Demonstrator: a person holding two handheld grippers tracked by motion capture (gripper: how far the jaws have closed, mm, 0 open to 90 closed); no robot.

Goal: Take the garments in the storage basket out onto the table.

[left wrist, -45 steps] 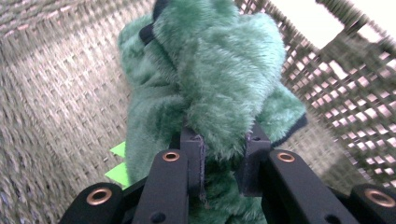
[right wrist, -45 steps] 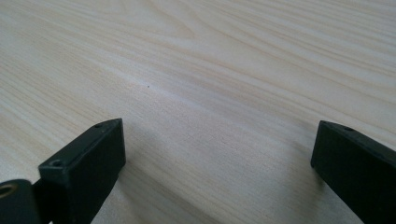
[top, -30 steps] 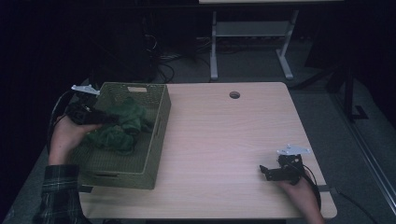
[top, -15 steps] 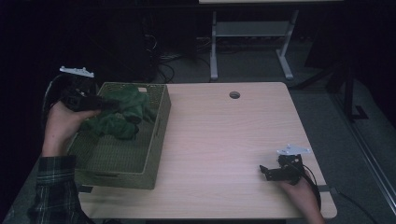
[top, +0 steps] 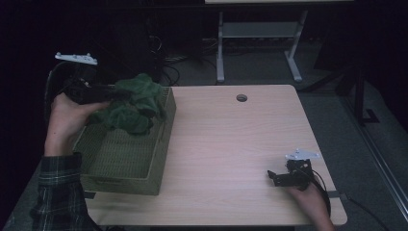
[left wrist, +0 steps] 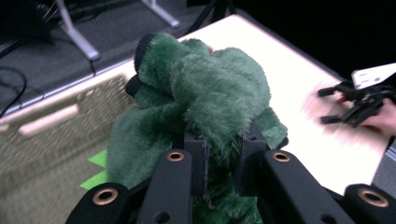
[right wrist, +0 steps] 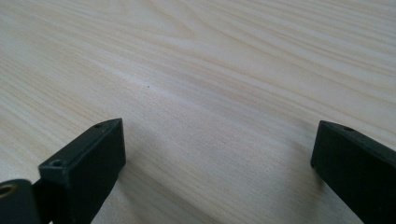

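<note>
From above, your left gripper [top: 113,92] holds the green plush cloth [top: 132,103] over the far end of the green basket [top: 144,168]. Your right gripper [top: 275,177] rests on the table [top: 231,139].

Left gripper view: jaws pinched on the fleece; no readable writing.

Right gripper view: jaws wide apart over bare wood.

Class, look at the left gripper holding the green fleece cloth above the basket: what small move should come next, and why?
Probably carry the green fleece cloth sideways over the bare table. The left gripper is clamped on it, but part of it hangs over the basket rim, so it should clear that before lowering. The right gripper rests open on the table.
</note>
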